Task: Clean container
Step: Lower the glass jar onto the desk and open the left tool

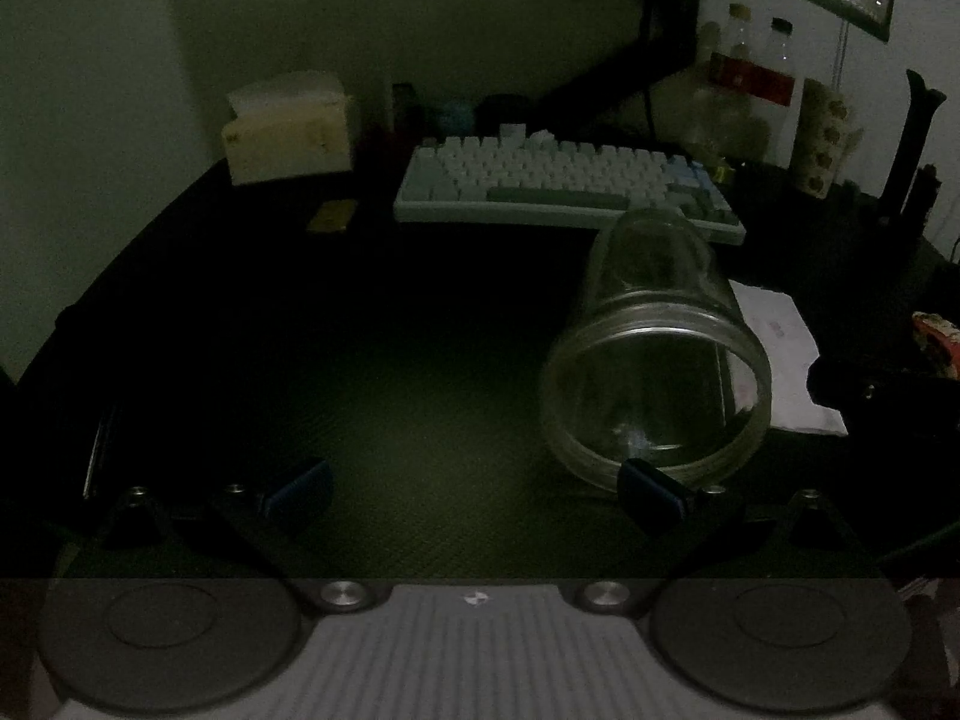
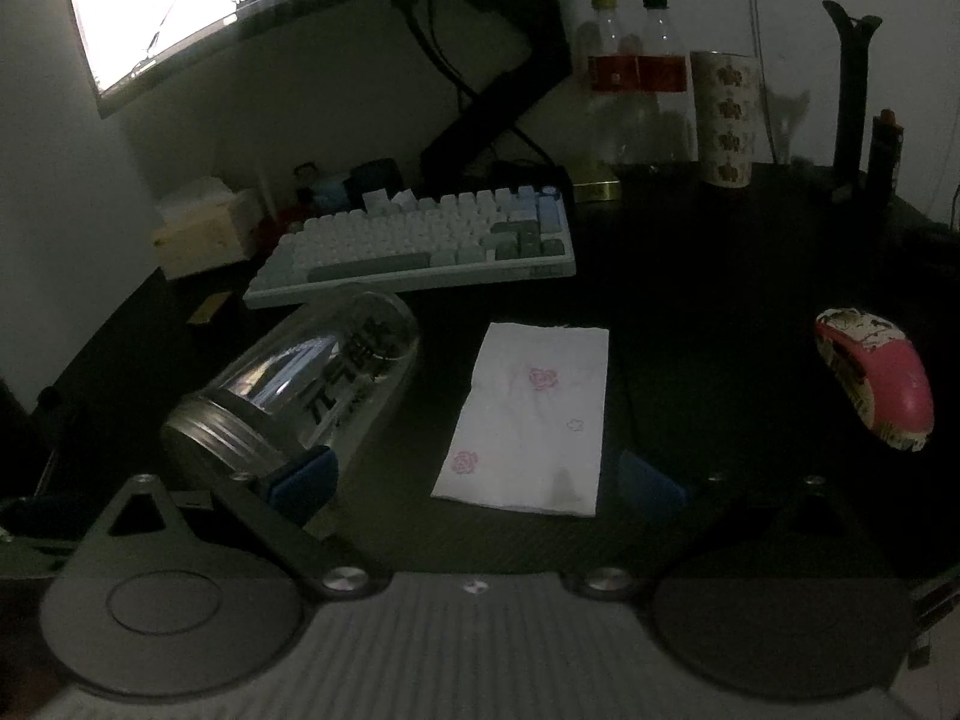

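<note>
- Left wrist view: left gripper (image 1: pixel 474 489) jaws wide, empty; jar (image 1: pixel 654 360) lies sideways on desk (image 1: pixel 300 330), mouth beside right fingertip.
- Right gripper (image 2: pixel 477 477) jaws wide, empty, over napkin (image 2: pixel 531 414).
- Keyboard (image 2: pixel 420 252) behind; mouse (image 2: pixel 873 375) rightward.

Your left gripper (image 1: pixel 474 492) and right gripper (image 2: pixel 477 483) match: blue-padded fingertips (image 2: pixel 306 477) on black angular arms, silver screws (image 2: pixel 343 577) at the pivots, two round black discs flanking a ribbed grey housing (image 2: pixel 474 648) with a small central mark.
</note>
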A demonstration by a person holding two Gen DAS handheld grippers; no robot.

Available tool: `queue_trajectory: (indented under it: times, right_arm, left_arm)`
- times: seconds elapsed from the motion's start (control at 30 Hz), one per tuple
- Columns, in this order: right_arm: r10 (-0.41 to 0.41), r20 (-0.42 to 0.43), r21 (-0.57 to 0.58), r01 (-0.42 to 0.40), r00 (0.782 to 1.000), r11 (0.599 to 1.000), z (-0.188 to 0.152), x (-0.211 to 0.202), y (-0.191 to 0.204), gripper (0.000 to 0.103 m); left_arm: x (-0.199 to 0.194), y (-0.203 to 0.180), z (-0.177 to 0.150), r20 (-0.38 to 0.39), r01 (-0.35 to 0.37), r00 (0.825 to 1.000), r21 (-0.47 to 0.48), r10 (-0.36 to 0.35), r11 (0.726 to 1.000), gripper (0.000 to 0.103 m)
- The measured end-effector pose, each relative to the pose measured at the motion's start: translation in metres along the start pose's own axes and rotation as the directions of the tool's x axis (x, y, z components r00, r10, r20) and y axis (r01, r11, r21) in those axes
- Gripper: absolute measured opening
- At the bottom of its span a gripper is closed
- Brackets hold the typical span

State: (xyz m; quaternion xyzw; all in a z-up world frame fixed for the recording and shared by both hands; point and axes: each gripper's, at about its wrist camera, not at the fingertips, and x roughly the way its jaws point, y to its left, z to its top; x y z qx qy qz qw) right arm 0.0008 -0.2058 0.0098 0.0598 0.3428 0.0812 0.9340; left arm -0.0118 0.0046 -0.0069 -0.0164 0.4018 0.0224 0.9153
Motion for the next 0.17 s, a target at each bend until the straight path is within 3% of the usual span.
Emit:
queue_trajectory:
  times: [0.17]
  right_arm:
    - [0.005,0.005,-0.021,-0.005,1.000,1.000,-0.0016,-0.0007,0.0023,0.102]
  left_arm:
    - [-0.0005,-0.0009,-0.0013,0.007,0.008,1.000,0.012,-0.008,1.000,0.103]
